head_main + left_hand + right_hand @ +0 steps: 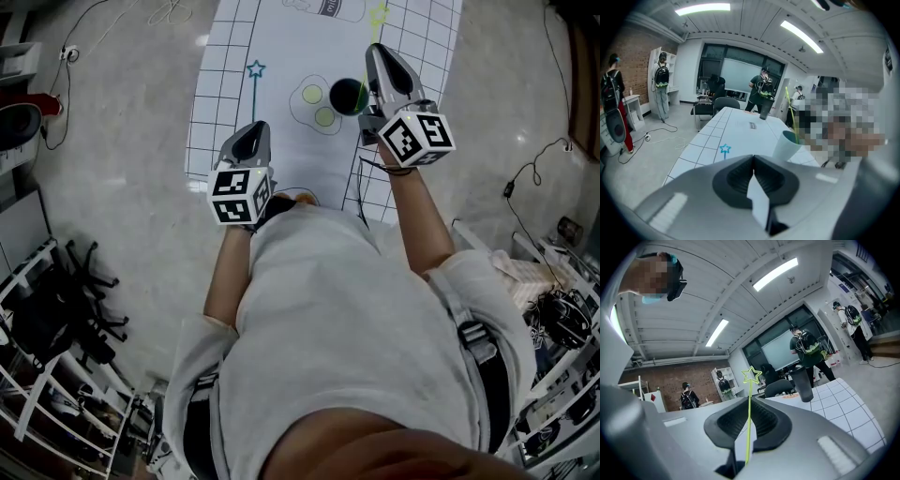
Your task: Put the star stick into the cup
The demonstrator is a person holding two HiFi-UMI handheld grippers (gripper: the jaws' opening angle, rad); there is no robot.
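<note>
From above, the person stands at the near end of the white table with a grid of dark lines (412,37). The right gripper (379,51) is reached out over the table, forearm almost straight. It is just to the right of the dark teal round cup (348,96), which stands upright on the table. A thin yellow-green star stick (378,16) pokes out past its jaws, star end pointing away up the table. I'd say it is held there so the stick can be swung over the cup's mouth. The left gripper (254,133) hangs back at the table's near edge, elbow bent. A blue star-topped stick (254,70) lies flat on the table beyond it, well apart from the cup.

In the left gripper view, the left gripper (753,160) has its jaws pressed together with nothing between them, likely just waiting. The blue stick (724,149) lies ahead of it. The cup (787,144) is off to the right, and the yellow-green stick (789,108) rises close by its mouth. I cannot tell whether they touch.

In the right gripper view, the right gripper (749,401) is clenched on the yellow-green stick (749,394) low on its shaft. The star stands clear above the jaws, angled up toward the ceiling. A tall dark tumbler (802,383) stands farther along the table.
</note>
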